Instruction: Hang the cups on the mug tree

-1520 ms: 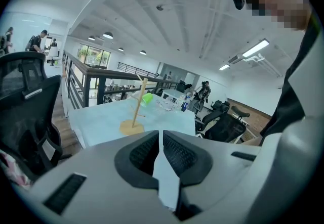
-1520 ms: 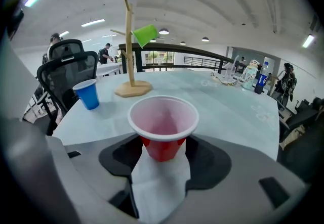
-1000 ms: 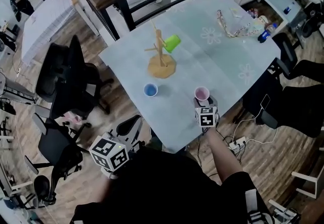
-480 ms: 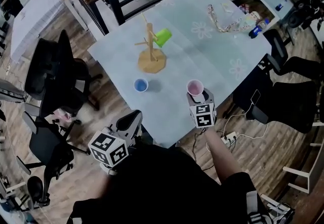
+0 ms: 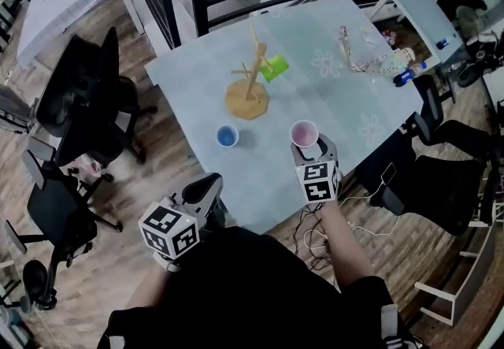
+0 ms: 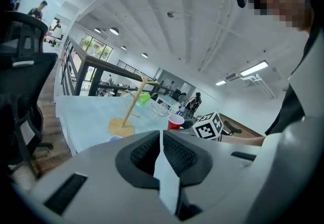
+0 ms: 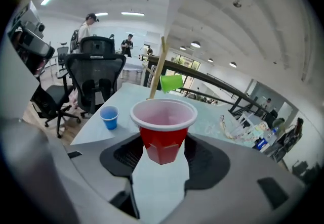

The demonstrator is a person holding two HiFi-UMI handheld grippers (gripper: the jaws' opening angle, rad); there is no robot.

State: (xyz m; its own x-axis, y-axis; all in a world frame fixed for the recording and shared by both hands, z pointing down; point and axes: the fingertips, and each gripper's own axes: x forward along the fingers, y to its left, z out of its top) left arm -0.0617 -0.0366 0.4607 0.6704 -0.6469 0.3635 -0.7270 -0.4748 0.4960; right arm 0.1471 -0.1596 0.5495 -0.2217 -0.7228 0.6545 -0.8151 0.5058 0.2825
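A: Starting at our left, the left gripper [image 6: 161,139] hangs short of the near edge of the pale blue-green table [image 5: 339,103], jaws pressed together on nothing. We read that as parked, out of the way.

B: Agreed, it has no job right now. Moving along, the small blue plastic cup [image 5: 227,135] stands upright on the table, mouth up, near the front of the wooden mug tree with its round base [image 5: 250,87]. We'd say it's waiting its turn.

A: On the tree itself, the green plastic cup [image 5: 275,68] hangs tilted on a peg on the right side. That one's done.

B: Now the action. The right gripper [image 5: 309,152] pinches the red plastic cup with the white rim [image 7: 163,132] low on its body, one pad on each side. The cup is upright, mouth open to us.

A: Gripping low leaves the rim free, and we think that matters, because the rim has to slip over a peg. The cup sits near the table's front edge, right of the blue one and well apart from the tree.

B: So we reckon it needs carrying in and tipping. Give us the count?

A: Three cups: one green hung, one blue standing, one red in the jaws. One tree. Two grippers, one busy. We can't count the pegs cleanly from here.

B: And at far right, a loose heap of small clutter [image 5: 370,52] lies clear of everything.
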